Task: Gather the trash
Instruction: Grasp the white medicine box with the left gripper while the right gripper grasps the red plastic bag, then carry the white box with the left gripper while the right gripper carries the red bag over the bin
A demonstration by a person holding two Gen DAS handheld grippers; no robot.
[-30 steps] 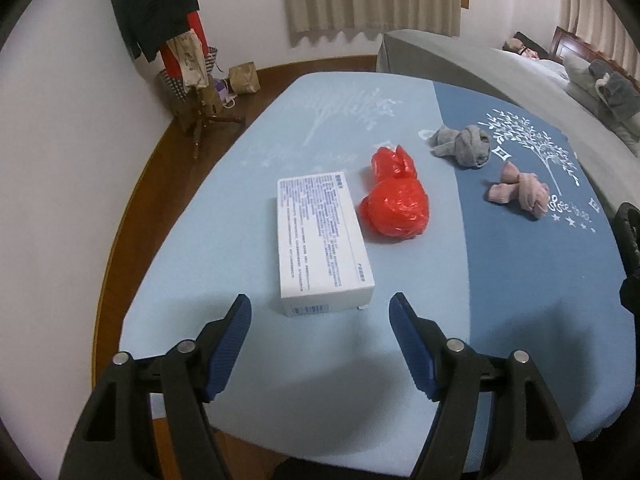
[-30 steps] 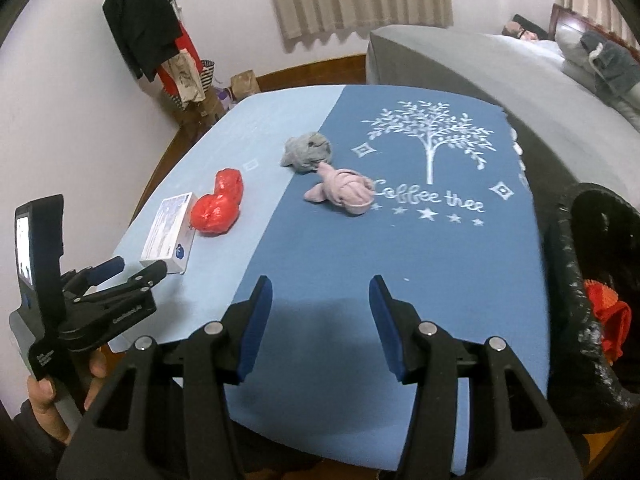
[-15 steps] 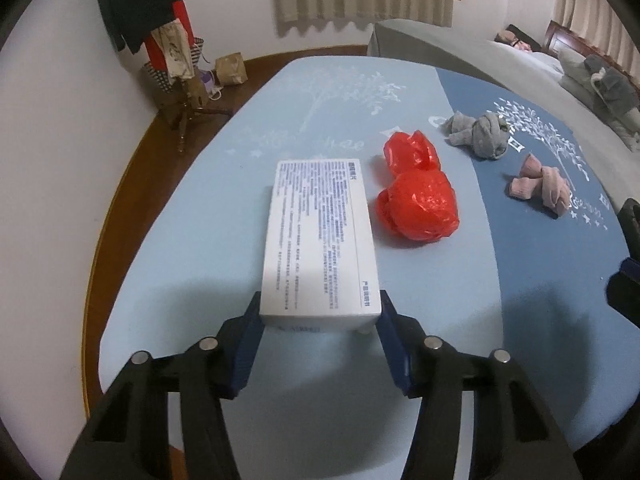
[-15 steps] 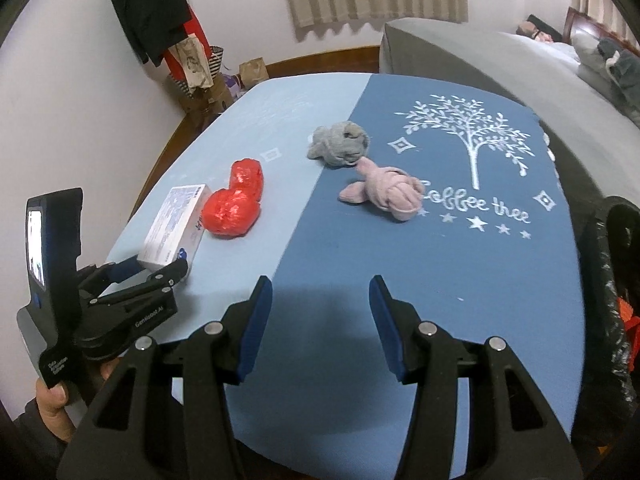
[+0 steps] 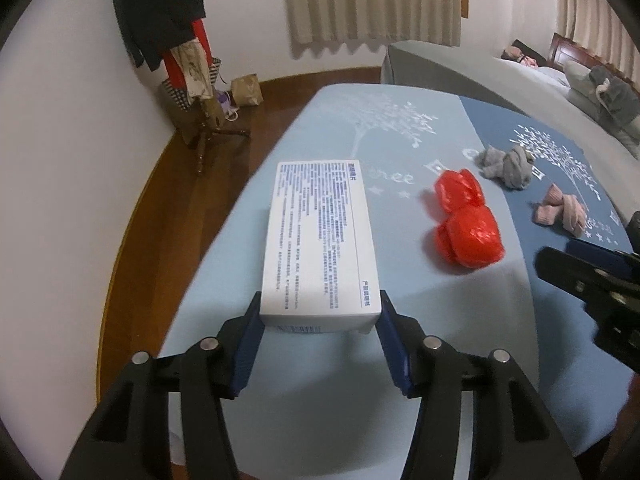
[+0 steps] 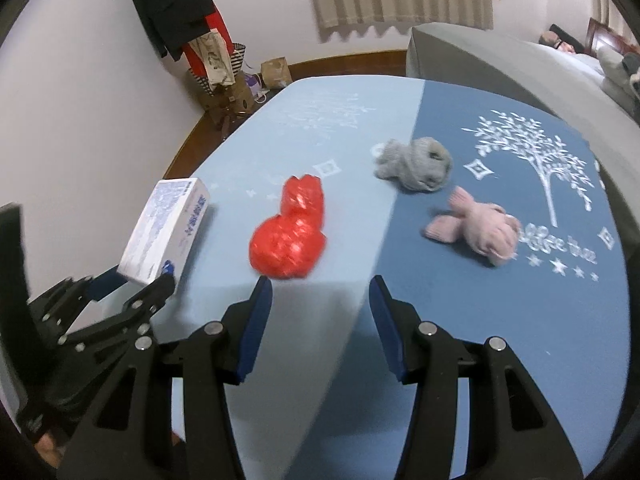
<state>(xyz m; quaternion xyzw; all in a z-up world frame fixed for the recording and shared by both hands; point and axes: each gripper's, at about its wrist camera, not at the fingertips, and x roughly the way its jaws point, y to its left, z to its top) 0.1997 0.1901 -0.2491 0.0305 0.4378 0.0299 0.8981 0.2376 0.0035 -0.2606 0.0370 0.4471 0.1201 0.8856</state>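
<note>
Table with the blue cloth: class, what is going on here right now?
A person is clearing trash with a gripper in each hand. The left gripper has its fingers closed on the near end of the white box, which is at the table's near left. The right gripper is open and empty just short of the red plastic bag. Grey socks and pink socks lie untouched further back.

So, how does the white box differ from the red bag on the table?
The white box is rectangular with flat printed faces; the red bag is a crumpled, shiny lump. The box is clamped at its near end by the left gripper; the bag lies free, just ahead of the open right gripper. Both are on the light blue cloth.
</note>
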